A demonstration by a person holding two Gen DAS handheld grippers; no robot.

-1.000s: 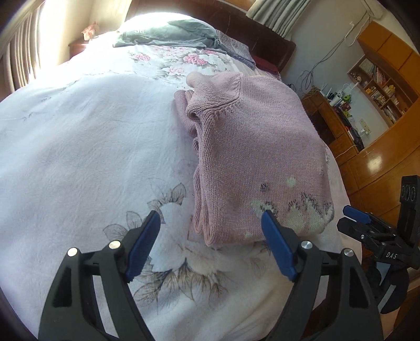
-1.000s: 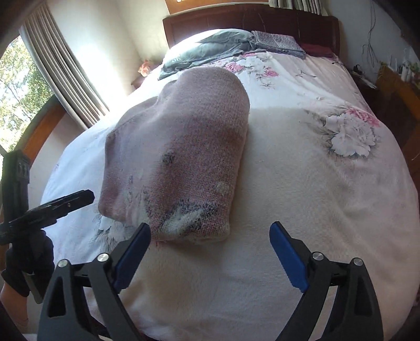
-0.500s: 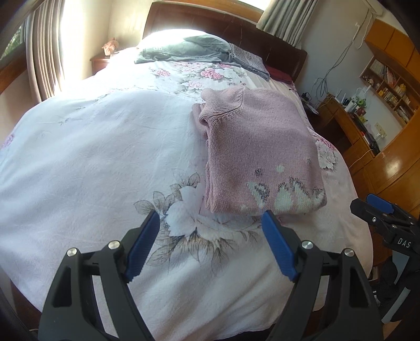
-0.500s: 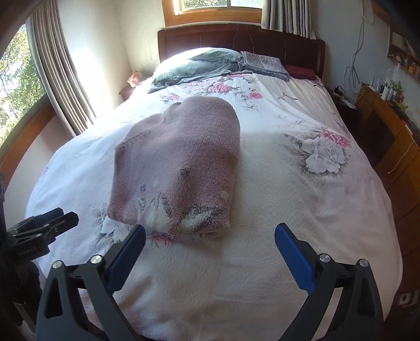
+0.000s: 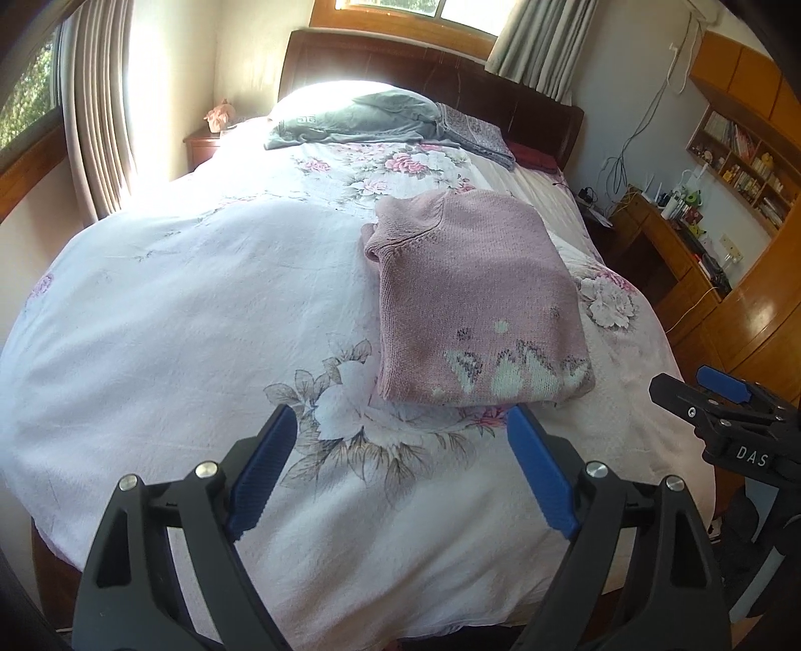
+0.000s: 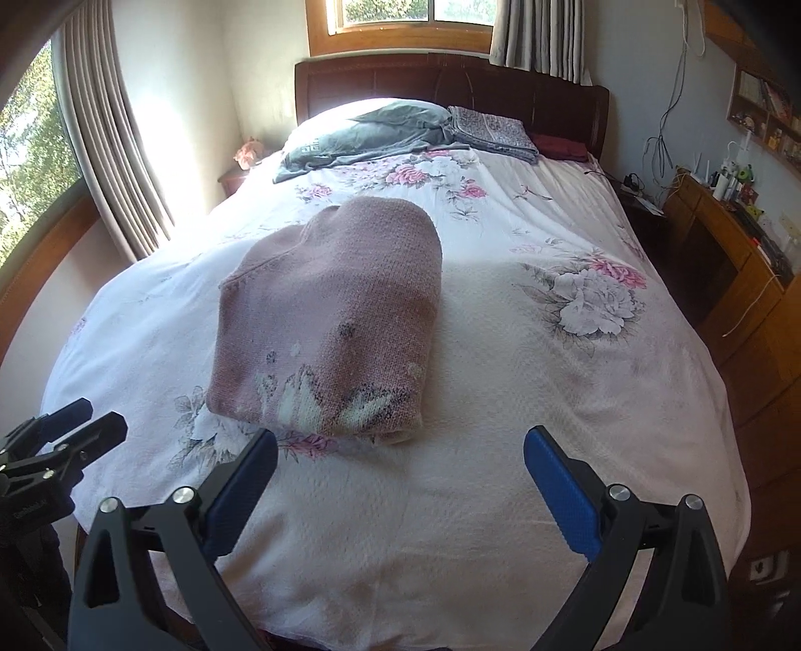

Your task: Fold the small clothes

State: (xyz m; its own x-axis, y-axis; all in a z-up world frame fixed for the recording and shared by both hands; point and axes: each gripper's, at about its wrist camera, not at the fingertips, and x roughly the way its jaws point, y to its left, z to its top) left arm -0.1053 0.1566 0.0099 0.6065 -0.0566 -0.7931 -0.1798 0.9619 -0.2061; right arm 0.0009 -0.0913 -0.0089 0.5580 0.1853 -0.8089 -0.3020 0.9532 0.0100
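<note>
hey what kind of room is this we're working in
Almost certainly a home bedroom: a bed with a floral cover and dark wooden headboard, pillows at its head, and a curtained window behind.

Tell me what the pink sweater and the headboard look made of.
Sweater: knitted yarn, likely wool or acrylic; visible stitch texture and ribbed collar, matte and soft. Headboard: dark wood with a glossy finish, judging by the panel lines and sheen; could be veneer.
</note>
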